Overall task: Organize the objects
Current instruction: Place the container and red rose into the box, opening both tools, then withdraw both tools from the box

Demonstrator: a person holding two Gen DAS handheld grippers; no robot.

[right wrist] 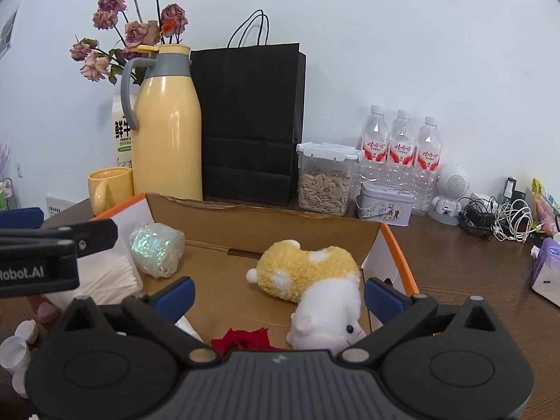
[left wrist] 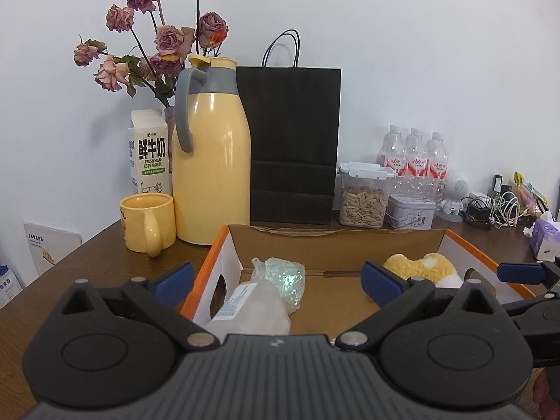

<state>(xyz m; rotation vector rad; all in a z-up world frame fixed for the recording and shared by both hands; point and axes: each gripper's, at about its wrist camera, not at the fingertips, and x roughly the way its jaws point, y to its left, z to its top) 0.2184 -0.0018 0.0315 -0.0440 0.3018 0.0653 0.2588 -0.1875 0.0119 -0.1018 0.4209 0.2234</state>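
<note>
Fluffy plush toy [right wrist: 315, 280] lies in cardboard box [right wrist: 266, 224]; both grippers' jaws spread wide, empty.

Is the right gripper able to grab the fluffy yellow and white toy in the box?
Probably yes. The right gripper is open, and the plush toy lies uncovered in the open cardboard box, just ahead between the fingers. Only the red flower lies beside it, not on top.
</note>
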